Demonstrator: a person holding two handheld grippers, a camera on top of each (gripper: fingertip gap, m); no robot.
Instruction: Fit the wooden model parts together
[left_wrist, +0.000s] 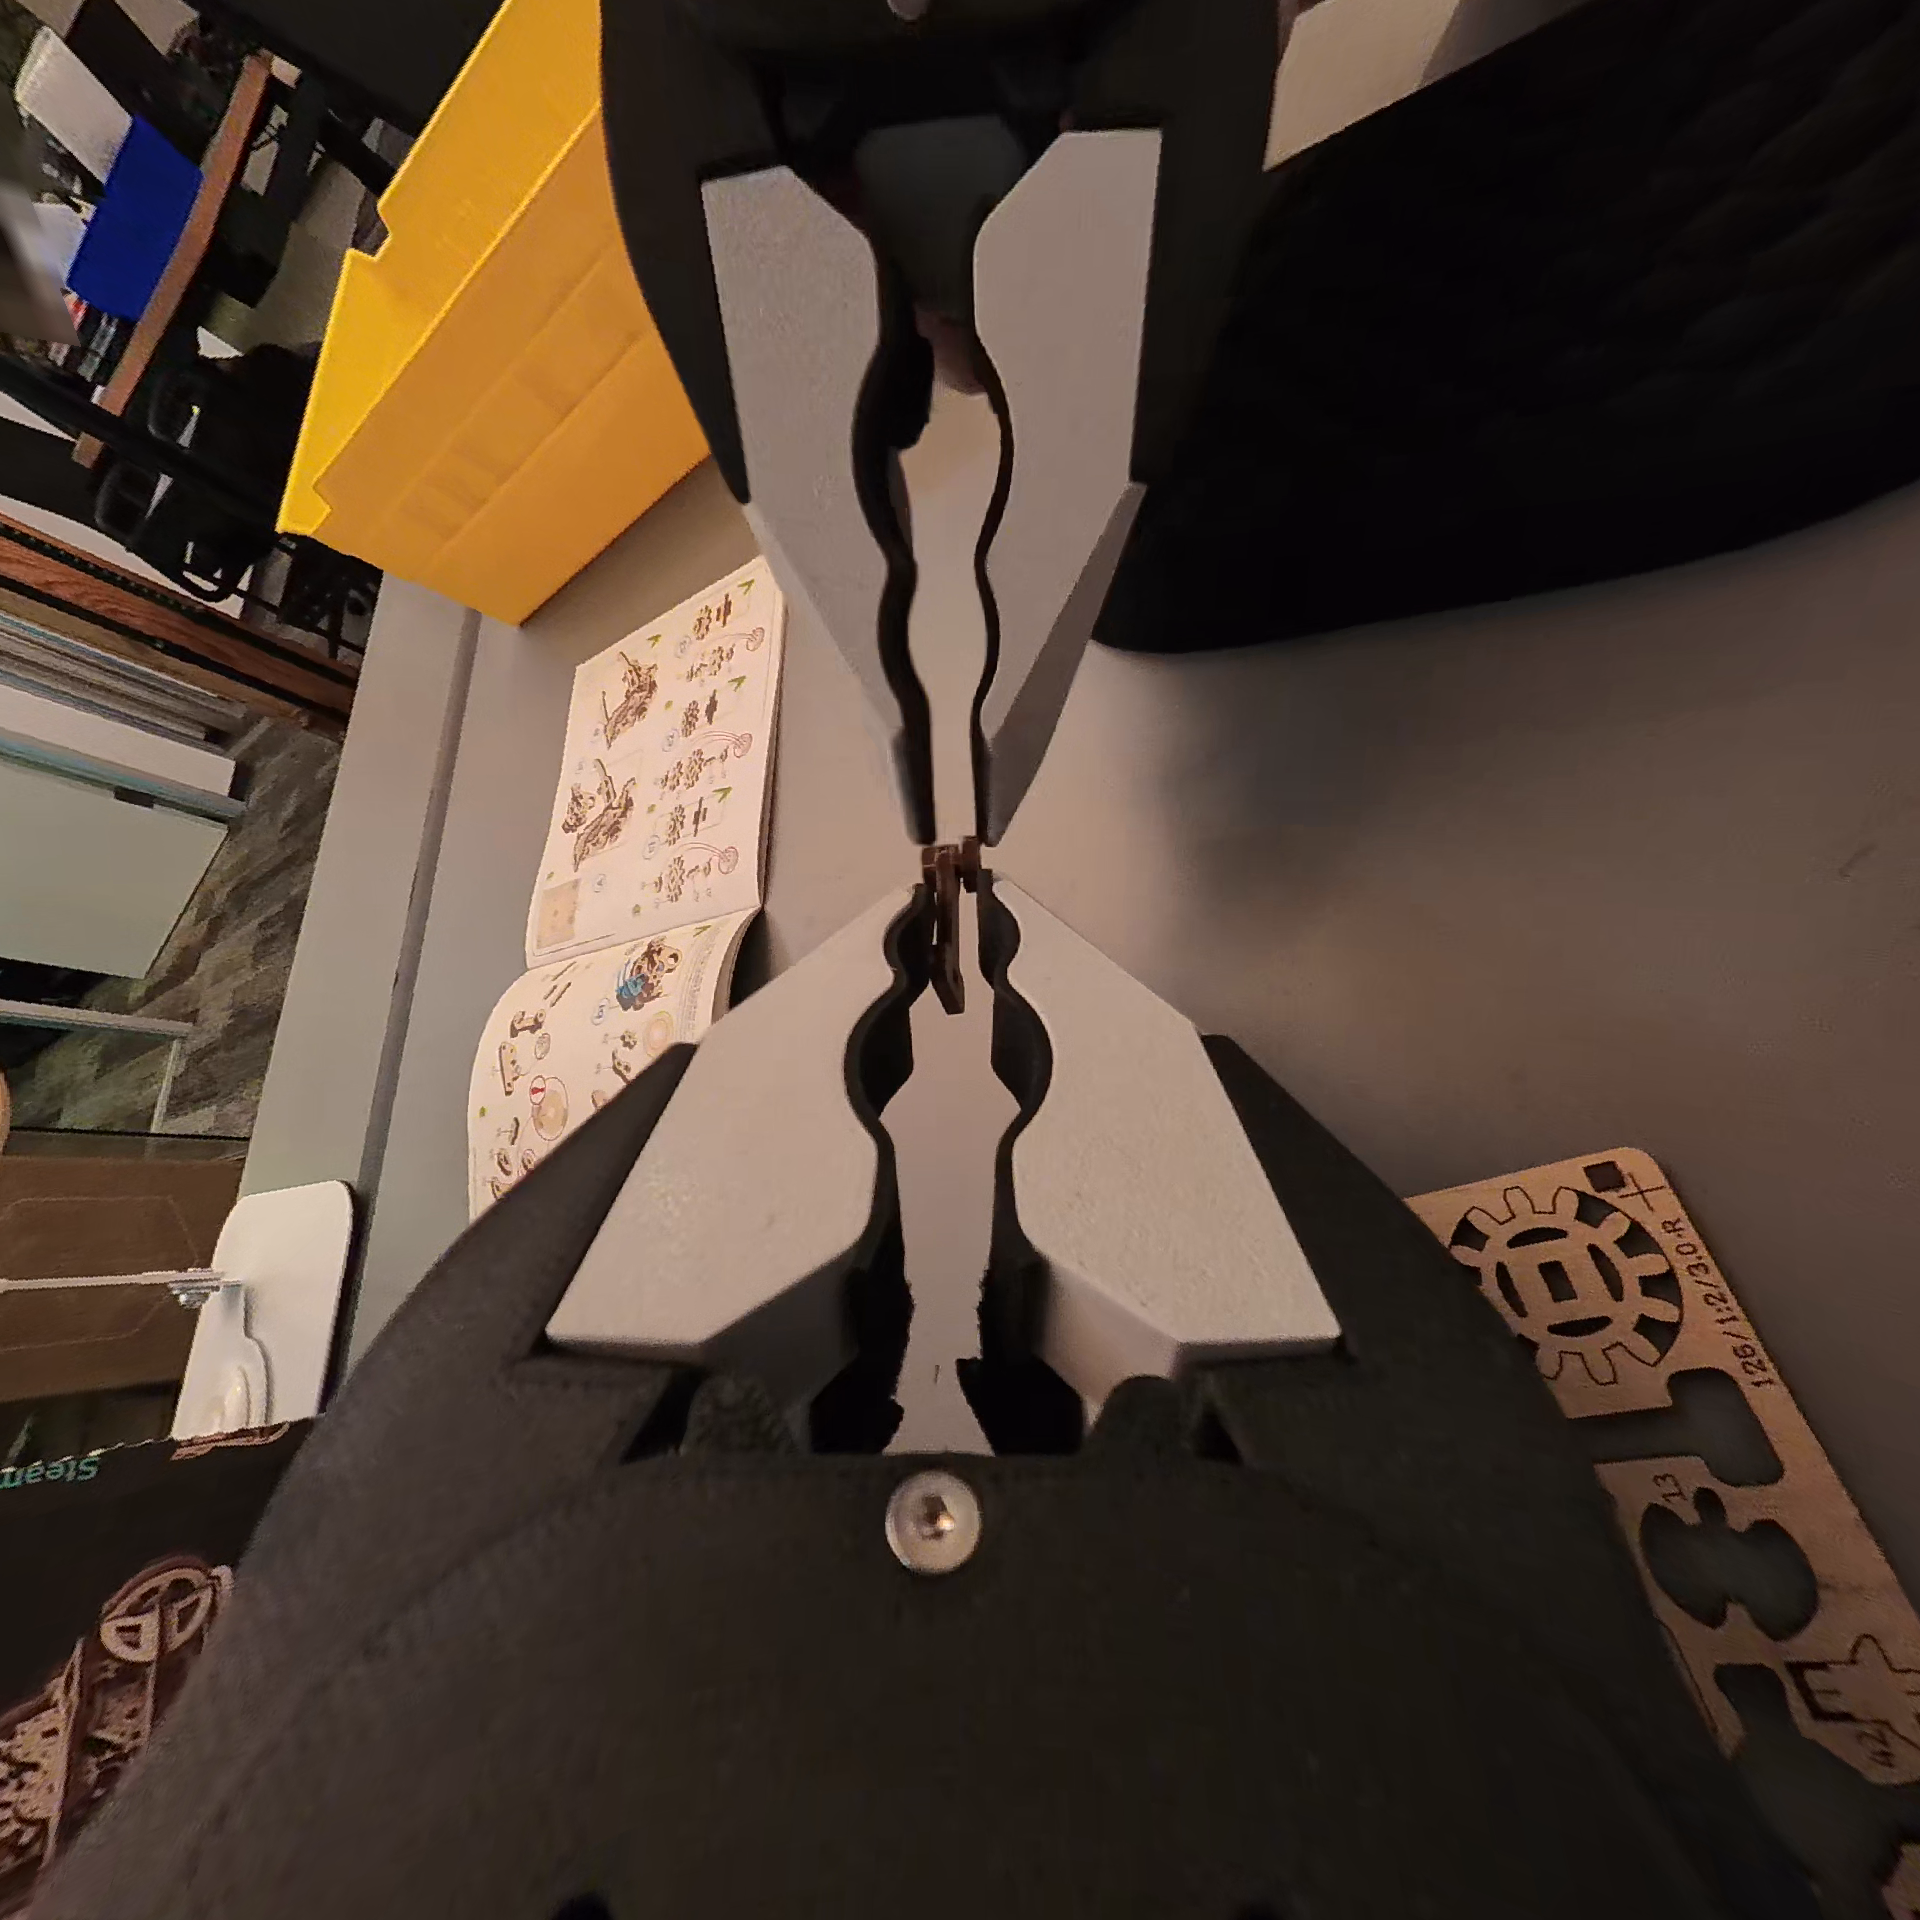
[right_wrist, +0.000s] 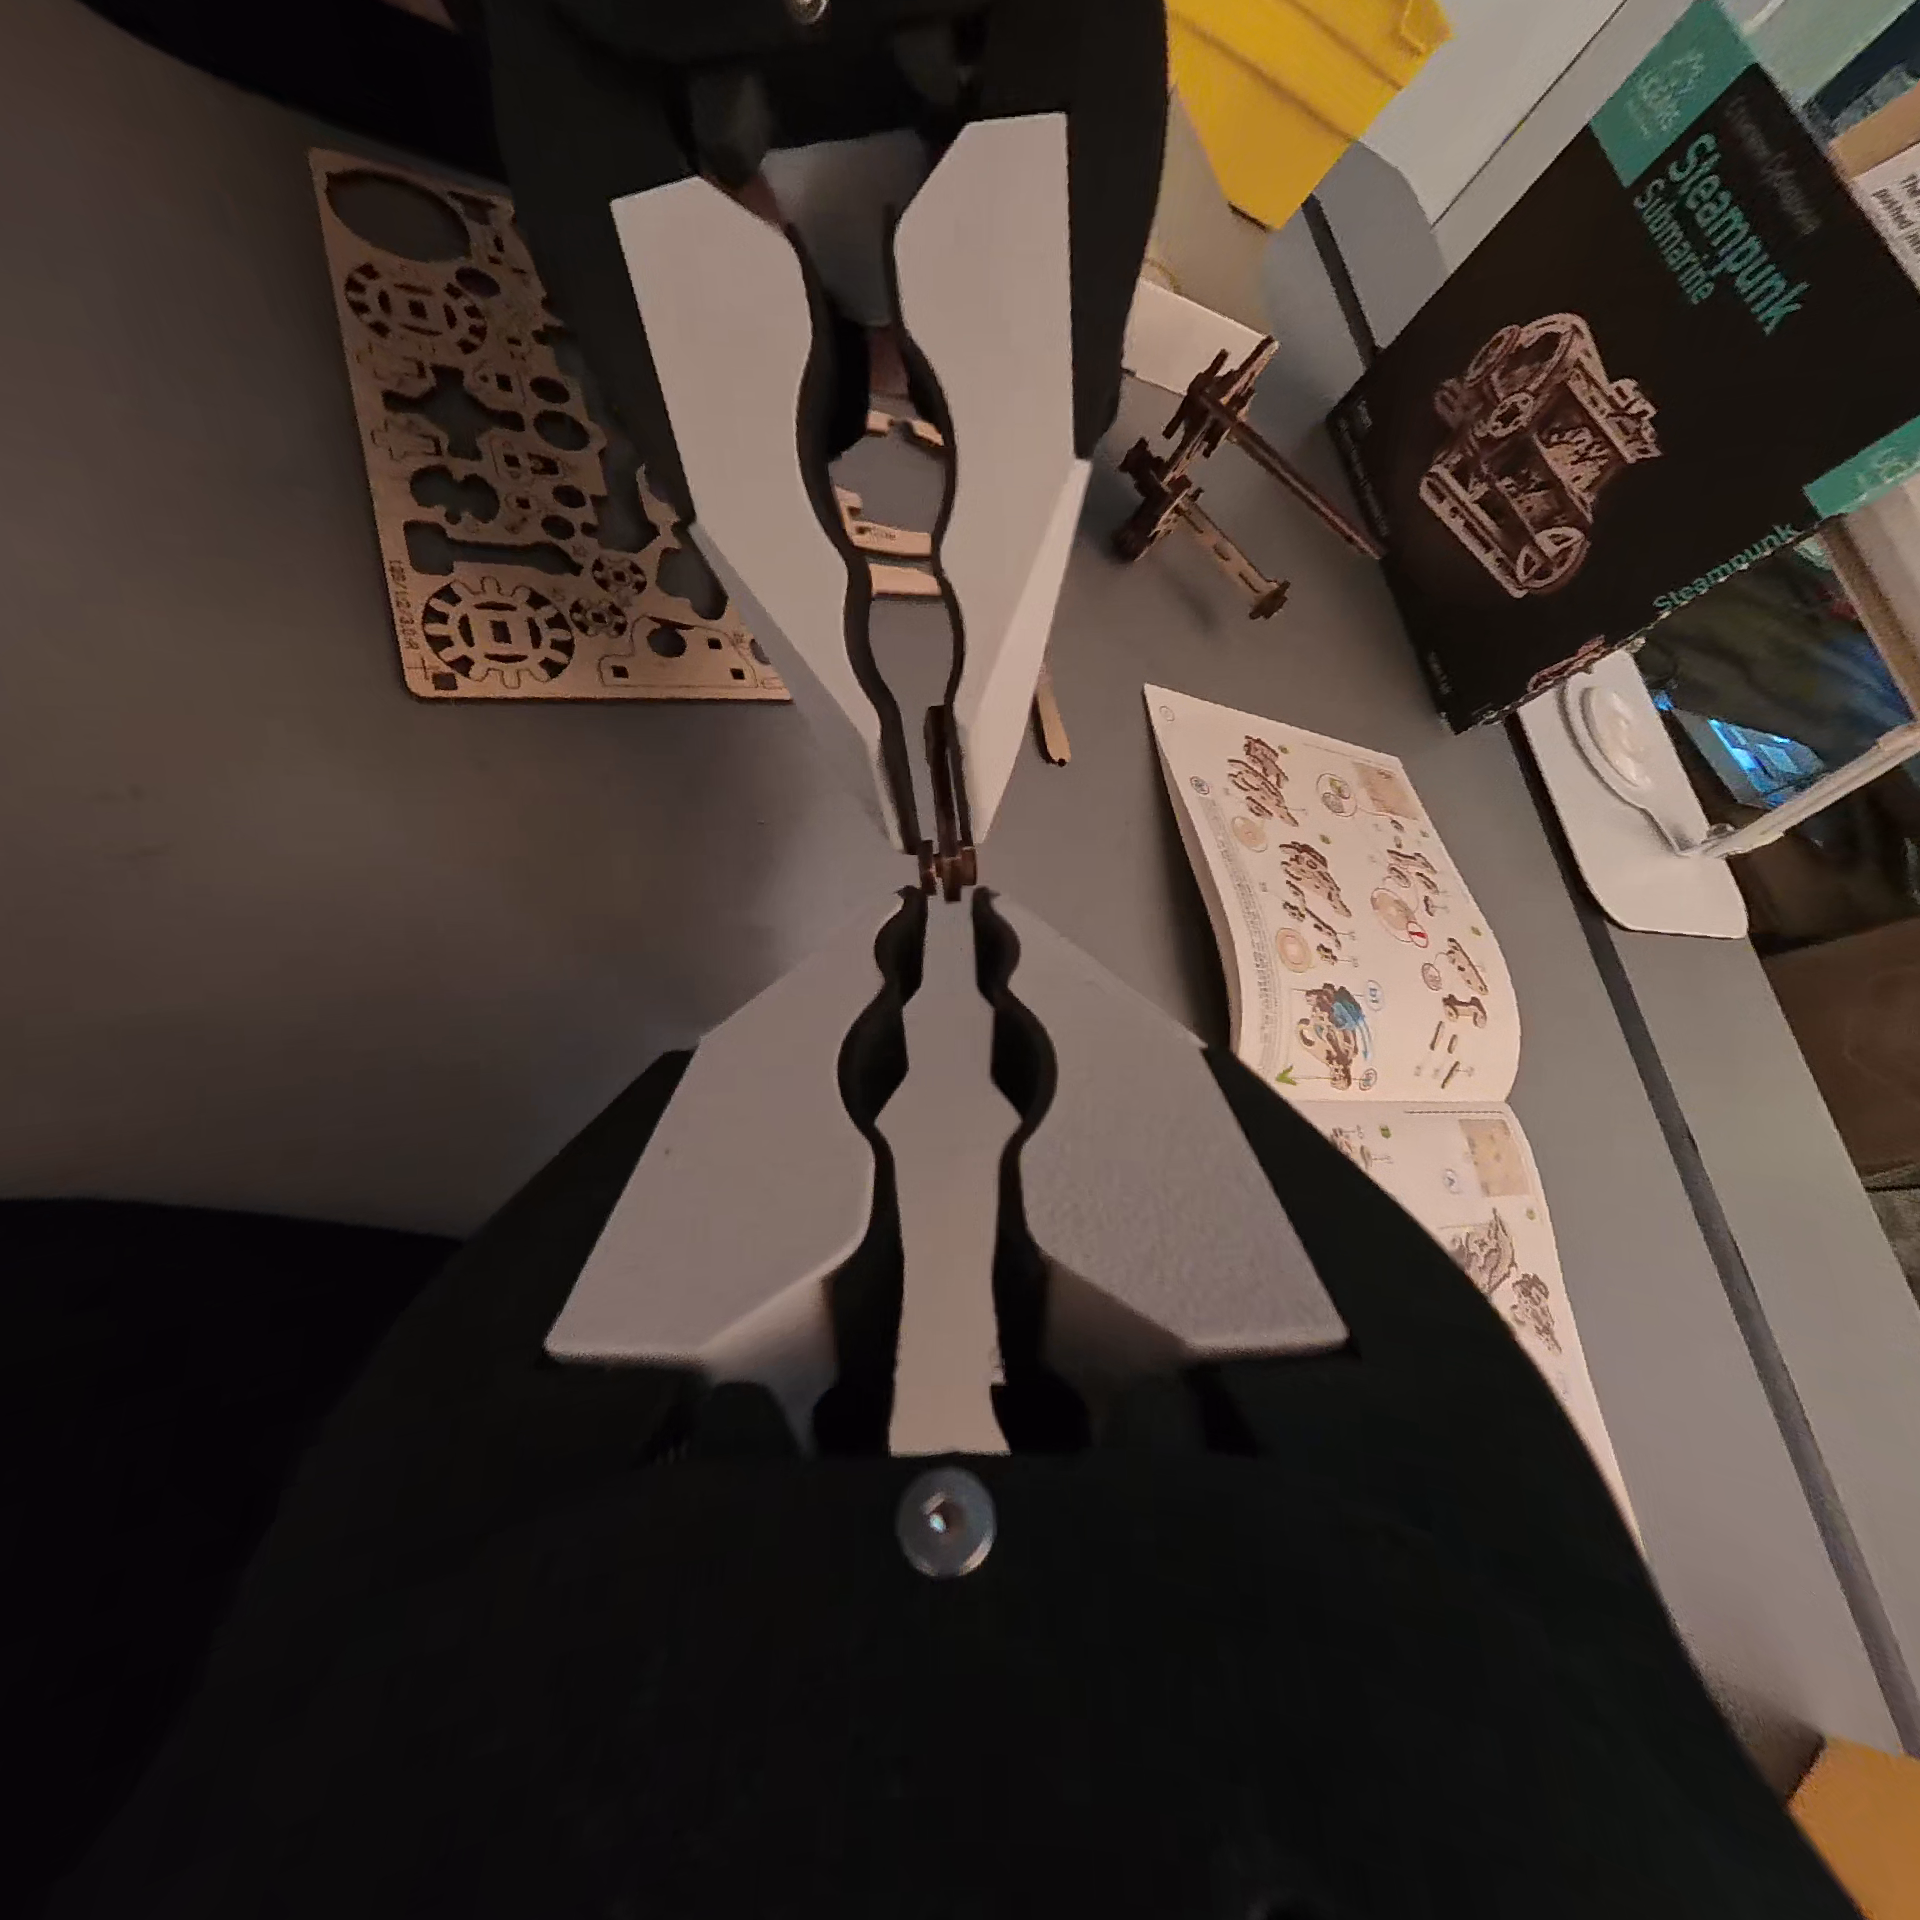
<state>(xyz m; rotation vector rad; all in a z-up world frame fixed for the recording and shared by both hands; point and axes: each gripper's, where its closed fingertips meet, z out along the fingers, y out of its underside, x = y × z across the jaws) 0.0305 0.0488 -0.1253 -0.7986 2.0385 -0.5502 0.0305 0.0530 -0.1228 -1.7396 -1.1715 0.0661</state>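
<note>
Left wrist view: grey surface (left_wrist: 1455, 883) underneath, yellow bin (left_wrist: 499, 353) at the back, open instruction booklet (left_wrist: 665, 769) flat beside it, punched-out wooden sheet (left_wrist: 1621, 1340) near the corner. Left gripper (left_wrist: 948, 896) is nearly closed, pinching a small wooden part (left_wrist: 948, 951) upright at its fingertips. Facing it tip to tip, the right gripper (right_wrist: 948, 902) is narrowed to a slim gap; whether it grips the part's far end, I cannot tell. Right wrist view adds a dark model box (right_wrist: 1621, 416) and a half-built wooden assembly (right_wrist: 1205, 468) standing on the surface.
</note>
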